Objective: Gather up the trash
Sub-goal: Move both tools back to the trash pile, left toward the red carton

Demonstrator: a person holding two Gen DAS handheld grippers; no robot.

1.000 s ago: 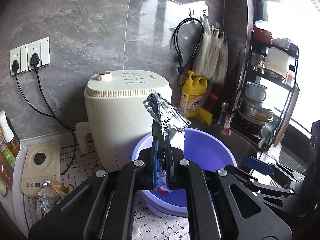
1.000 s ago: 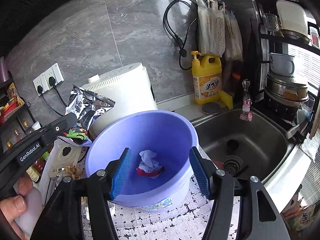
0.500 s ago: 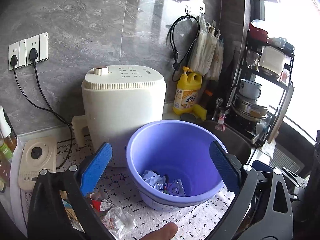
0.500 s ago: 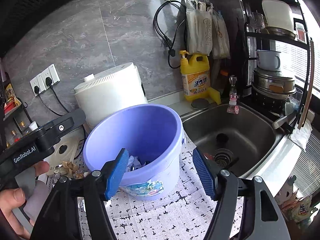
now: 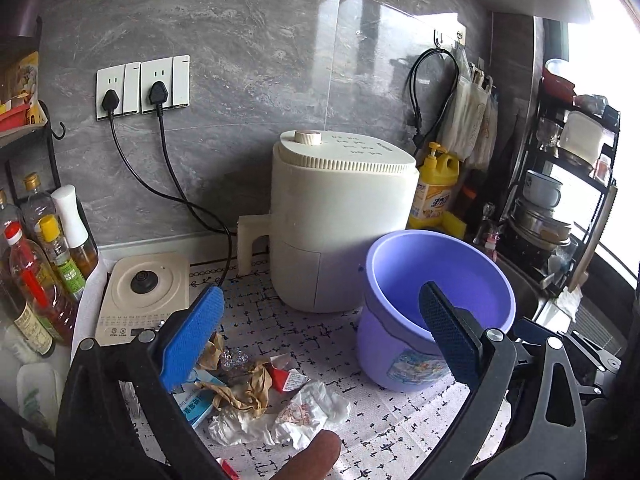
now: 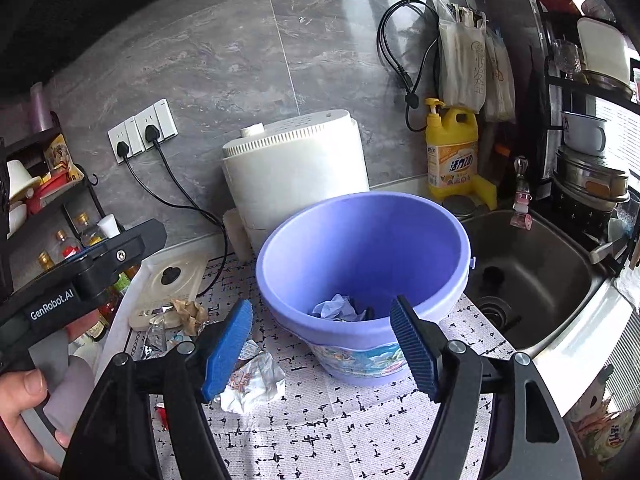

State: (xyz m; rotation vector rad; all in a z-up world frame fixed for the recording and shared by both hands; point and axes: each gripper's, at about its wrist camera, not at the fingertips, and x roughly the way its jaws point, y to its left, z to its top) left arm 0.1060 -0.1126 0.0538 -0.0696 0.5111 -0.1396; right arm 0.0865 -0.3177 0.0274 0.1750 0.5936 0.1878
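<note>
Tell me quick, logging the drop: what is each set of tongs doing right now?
Left tongs: wide open, holding nothing.
Right tongs: opening, nothing between the pads, purple bucket beyond them.

A purple plastic bucket (image 6: 362, 276) stands upright on the patterned surface (image 6: 340, 432), holding a crumpled bluish wad (image 6: 334, 308) at its bottom. Just left of it lies loose trash: a crumpled white wrapper (image 5: 308, 414), brown paper (image 5: 244, 394) and a small red packet (image 5: 286, 378).
</note>
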